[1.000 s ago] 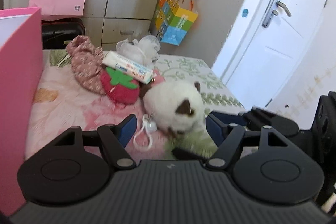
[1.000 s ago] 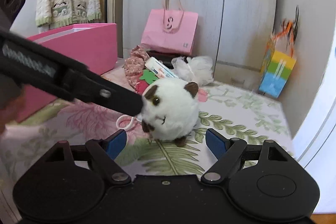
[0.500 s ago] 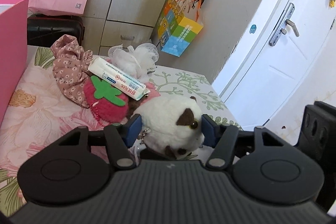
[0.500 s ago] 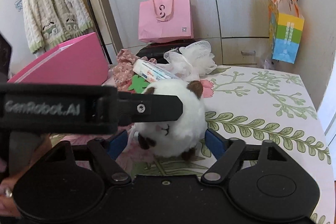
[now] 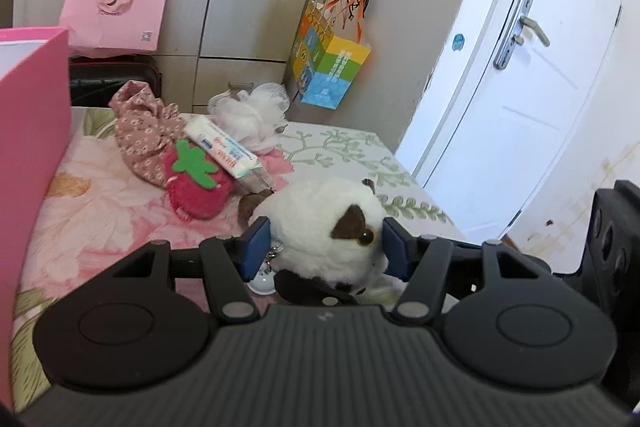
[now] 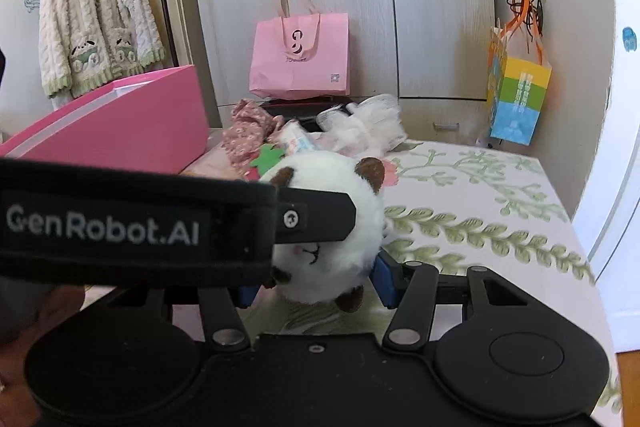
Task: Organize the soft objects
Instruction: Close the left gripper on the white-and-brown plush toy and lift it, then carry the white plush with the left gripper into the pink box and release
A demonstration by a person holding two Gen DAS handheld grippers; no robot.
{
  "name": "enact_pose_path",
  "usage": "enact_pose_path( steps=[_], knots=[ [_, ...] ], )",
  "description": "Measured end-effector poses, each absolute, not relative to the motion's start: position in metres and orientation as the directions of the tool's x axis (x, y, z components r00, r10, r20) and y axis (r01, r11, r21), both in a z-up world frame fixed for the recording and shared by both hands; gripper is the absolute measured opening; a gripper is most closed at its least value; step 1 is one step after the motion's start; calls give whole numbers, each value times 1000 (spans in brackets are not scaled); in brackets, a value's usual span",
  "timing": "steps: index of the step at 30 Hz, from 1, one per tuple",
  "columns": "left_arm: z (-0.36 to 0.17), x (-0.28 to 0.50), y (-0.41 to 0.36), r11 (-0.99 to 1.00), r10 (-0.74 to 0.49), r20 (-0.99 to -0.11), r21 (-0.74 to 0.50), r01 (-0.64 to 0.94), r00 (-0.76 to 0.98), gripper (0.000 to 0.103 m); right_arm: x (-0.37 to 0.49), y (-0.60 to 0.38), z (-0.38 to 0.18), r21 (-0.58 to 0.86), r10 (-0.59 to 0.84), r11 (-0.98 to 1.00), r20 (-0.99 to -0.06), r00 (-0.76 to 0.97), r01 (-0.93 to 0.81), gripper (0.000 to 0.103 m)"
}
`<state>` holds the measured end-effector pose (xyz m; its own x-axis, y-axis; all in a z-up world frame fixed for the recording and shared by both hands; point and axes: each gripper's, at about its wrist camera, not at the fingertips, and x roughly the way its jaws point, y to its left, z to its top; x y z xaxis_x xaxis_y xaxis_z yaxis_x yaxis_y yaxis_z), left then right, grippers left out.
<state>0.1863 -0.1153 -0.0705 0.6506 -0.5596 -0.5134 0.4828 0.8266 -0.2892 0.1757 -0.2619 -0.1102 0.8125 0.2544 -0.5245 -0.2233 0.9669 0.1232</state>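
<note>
A round white plush toy (image 5: 320, 223) with brown ears lies on the flowered cover (image 6: 480, 207). My left gripper (image 5: 326, 249) is shut on it, a blue pad pressed into each side. In the right wrist view the same plush toy (image 6: 328, 183) sits between the pads of my right gripper (image 6: 314, 285), whose jaws are closing and touch its lower sides. The left gripper's black finger (image 6: 320, 217) crosses the toy's face and hides the right gripper's left pad in part. Behind lie a red strawberry plush (image 5: 196, 187), a flowered cloth (image 5: 144, 139), a tissue pack (image 5: 224, 151) and a white mesh puff (image 5: 252, 111).
An open pink box (image 5: 28, 147) stands at the left of the cover. A pink paper bag (image 5: 116, 11) leans on the wardrobe, and a colourful bag (image 5: 332, 75) hangs on the wall. A white door (image 5: 520, 67) is at the right. A knitted cardigan (image 6: 92, 31) hangs at the far left.
Both grippers have moved in around the white plush toy, which lay ahead of their wide jaws. Both pairs of jaws have narrowed onto it.
</note>
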Motion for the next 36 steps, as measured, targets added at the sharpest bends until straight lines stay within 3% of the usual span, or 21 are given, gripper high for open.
enact_pose_path(
  steps=[18, 27, 36],
  knots=[
    [-58, 124, -96, 830, -546, -544, -248, 500, 637, 59, 116, -243, -99, 152, 277, 961, -558, 782, -232, 60],
    [-56, 99, -70, 828, -554, -555, -290, 479, 621, 59, 92, -220, -92, 130, 265, 963, -607, 749, -236, 60],
    [-32, 64, -27, 814, -576, -523, -296, 500, 628, 59, 66, -203, -68, 194, 379, 923, -611, 695, -333, 60]
  ],
)
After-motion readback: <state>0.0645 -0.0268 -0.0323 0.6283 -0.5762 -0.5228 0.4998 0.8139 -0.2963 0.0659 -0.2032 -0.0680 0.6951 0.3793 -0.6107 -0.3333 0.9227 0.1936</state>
